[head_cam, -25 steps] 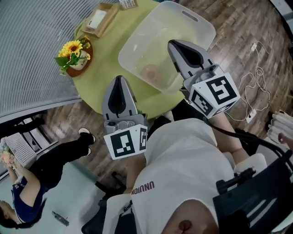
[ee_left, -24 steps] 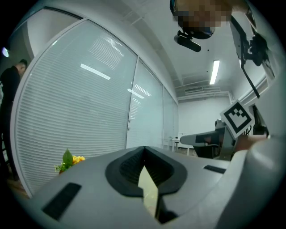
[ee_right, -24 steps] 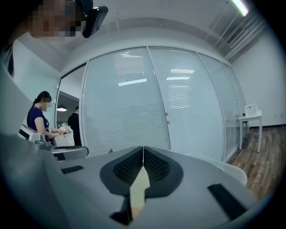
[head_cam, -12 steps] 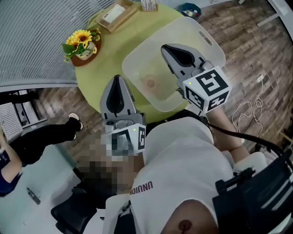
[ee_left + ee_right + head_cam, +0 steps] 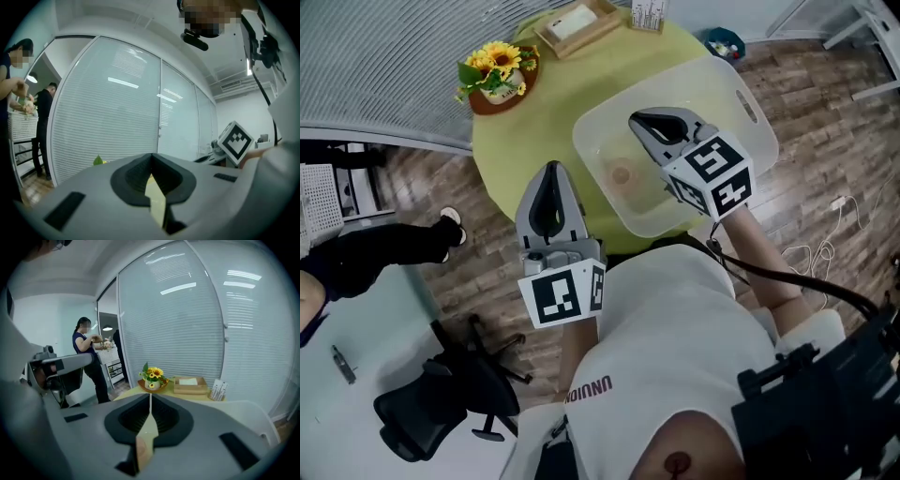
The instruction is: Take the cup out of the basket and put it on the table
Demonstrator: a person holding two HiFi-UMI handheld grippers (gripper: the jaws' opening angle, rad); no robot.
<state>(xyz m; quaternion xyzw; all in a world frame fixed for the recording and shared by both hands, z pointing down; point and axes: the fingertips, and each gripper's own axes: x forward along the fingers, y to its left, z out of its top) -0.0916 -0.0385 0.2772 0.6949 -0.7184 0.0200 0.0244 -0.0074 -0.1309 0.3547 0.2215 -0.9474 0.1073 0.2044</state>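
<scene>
— Translucent basket (image 5: 727, 80) holds the cup (image 5: 622, 174)?
— Yes, at its eight o'clock; nothing is lifted yet. Right gripper (image 5: 652, 122) hovers above it, jaws together and empty. Left gripper (image 5: 551, 173) is likewise closed on nothing, over the table (image 5: 553, 103).

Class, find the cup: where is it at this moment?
In the head view, the cup sits inside the clear basket on the green table, just left of the right gripper.

Bright even indoor light, ceiling strips glare on glass, fisheye edges, dark vignette
</scene>
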